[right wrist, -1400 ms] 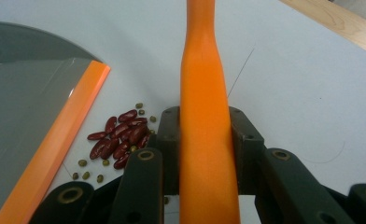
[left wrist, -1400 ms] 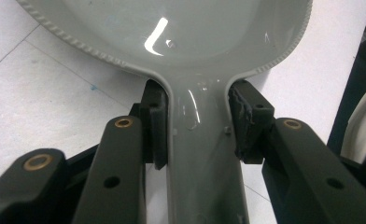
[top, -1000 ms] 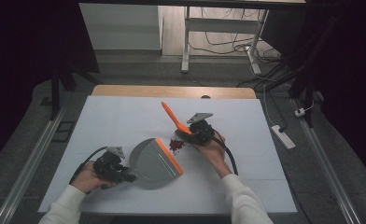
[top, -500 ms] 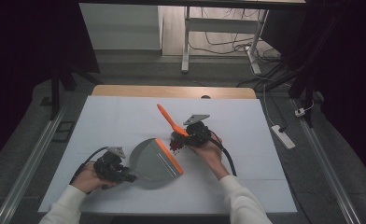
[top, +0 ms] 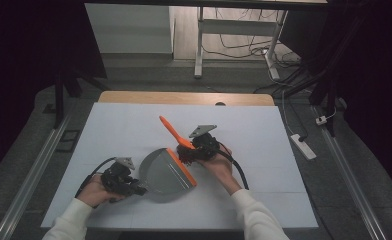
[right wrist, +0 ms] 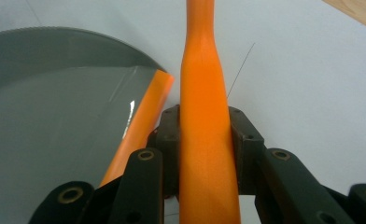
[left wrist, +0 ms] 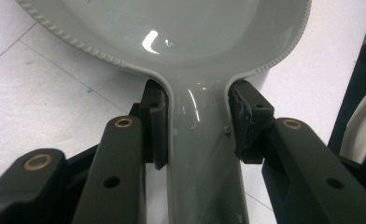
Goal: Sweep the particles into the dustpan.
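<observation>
A grey dustpan (top: 160,174) with an orange lip (top: 182,168) lies on the white table top. My left gripper (top: 134,189) is shut on its grey handle (left wrist: 200,140), one pad pressed against each side, at the front left. My right gripper (top: 191,148) is shut on the orange handle (right wrist: 204,116) of a small brush (top: 172,131), which slants up and away to the left. The brush head sits under that gripper, right at the dustpan's orange lip (right wrist: 141,116). In the right gripper view the grey pan (right wrist: 55,116) spreads out to the left of the handle.
The white table top (top: 264,150) ends in a wooden strip (top: 184,98) at the far side. A white power strip (top: 304,146) lies on the floor at the right, with metal rails along both sides. Desk legs and cables stand beyond the table.
My right gripper and the orange brush have shifted a little to the left, closer to the dustpan's orange lip. The left gripper and the dustpan have stayed put.
</observation>
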{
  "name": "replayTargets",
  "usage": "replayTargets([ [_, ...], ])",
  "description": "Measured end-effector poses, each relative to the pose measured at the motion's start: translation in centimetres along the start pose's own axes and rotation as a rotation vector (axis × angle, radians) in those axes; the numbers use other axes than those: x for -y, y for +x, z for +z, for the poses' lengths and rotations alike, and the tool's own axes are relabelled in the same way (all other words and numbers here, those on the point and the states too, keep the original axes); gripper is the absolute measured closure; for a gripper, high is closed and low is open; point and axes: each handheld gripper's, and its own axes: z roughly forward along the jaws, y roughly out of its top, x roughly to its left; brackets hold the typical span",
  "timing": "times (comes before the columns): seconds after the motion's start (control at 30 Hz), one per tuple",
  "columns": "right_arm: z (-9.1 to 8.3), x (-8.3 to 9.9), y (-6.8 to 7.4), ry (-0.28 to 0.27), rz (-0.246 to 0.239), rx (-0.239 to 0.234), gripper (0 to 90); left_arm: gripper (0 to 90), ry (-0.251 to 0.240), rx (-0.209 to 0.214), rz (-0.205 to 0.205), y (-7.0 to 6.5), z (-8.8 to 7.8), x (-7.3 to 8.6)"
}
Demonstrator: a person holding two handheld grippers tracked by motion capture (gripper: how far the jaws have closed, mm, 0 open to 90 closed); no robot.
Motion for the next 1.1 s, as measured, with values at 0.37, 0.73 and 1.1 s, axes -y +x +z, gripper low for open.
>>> replayTargets([
  [0.37, 0.3, -0.4, 1.1, -0.006, -0.012, -0.048, 70.1, 61.4, -0.001, -0.001, -0.002, -0.1, 0.0, 0.0],
  [0.73, 0.3, -1.1, 2.8, -0.021, -0.038, -0.102, 70.1, 61.4, 0.0, -0.001, -0.002, -0.1, 0.0, 0.0],
  [1.1, -1.5, -1.9, 2.8, -0.095, -0.045, -0.093, 70.0, 61.4, 0.0, -0.002, -0.001, -0.1, 0.0, 0.0],
])
